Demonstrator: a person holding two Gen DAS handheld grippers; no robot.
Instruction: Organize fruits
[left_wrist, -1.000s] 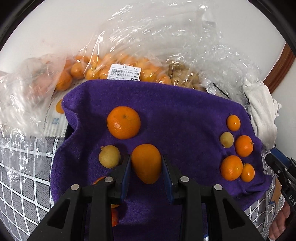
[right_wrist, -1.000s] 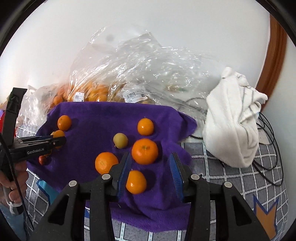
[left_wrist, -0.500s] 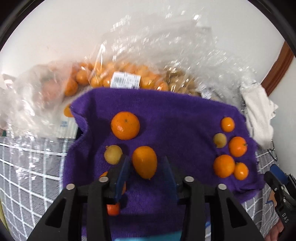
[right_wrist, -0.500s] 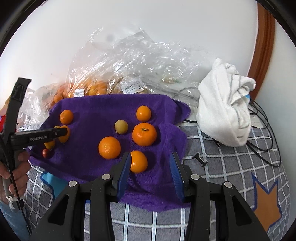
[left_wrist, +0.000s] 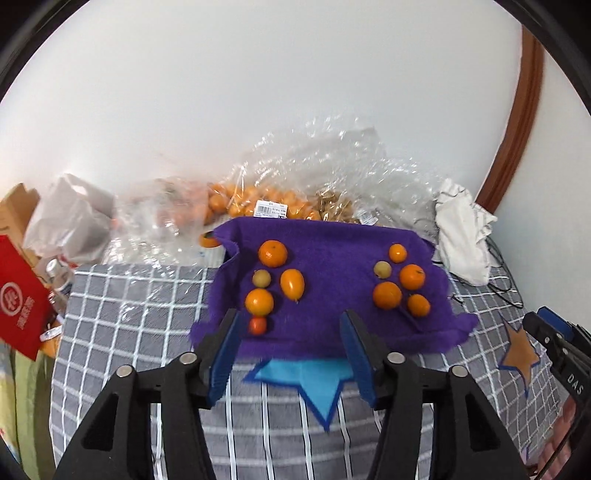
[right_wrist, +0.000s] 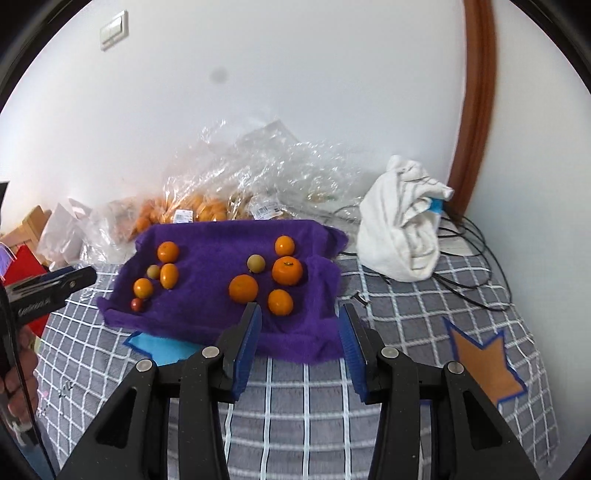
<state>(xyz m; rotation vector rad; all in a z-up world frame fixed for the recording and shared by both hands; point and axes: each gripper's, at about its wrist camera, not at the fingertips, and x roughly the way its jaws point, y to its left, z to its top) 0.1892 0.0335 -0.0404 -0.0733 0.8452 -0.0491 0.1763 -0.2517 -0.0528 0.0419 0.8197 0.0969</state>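
A purple towel (left_wrist: 332, 288) (right_wrist: 218, 266) lies on the checked bed cover and carries two groups of fruit. The left group holds an oval orange fruit (left_wrist: 292, 283) (right_wrist: 169, 276), round oranges, a yellowish fruit (left_wrist: 261, 278) and a small red one (left_wrist: 257, 325). The right group has several oranges around a big one (right_wrist: 287, 270) (left_wrist: 412, 277) and a pale fruit (right_wrist: 255, 263). My left gripper (left_wrist: 290, 325) hangs above the towel's near edge, jaws opening, nothing between them. My right gripper (right_wrist: 300, 321) stands open and empty above the towel's near right corner.
Clear plastic bags of oranges (left_wrist: 258, 206) (right_wrist: 192, 210) are heaped against the white wall behind the towel. A white cloth bundle (right_wrist: 402, 236) and black cables (right_wrist: 476, 266) lie at the right. A red box (left_wrist: 20, 295) stands at the left. The person's hand (right_wrist: 18, 380) grips the left tool.
The left gripper let go of the oval orange fruit, widened its jaws, and pulled back and up. The right gripper also drew back and up, so the whole towel now shows.
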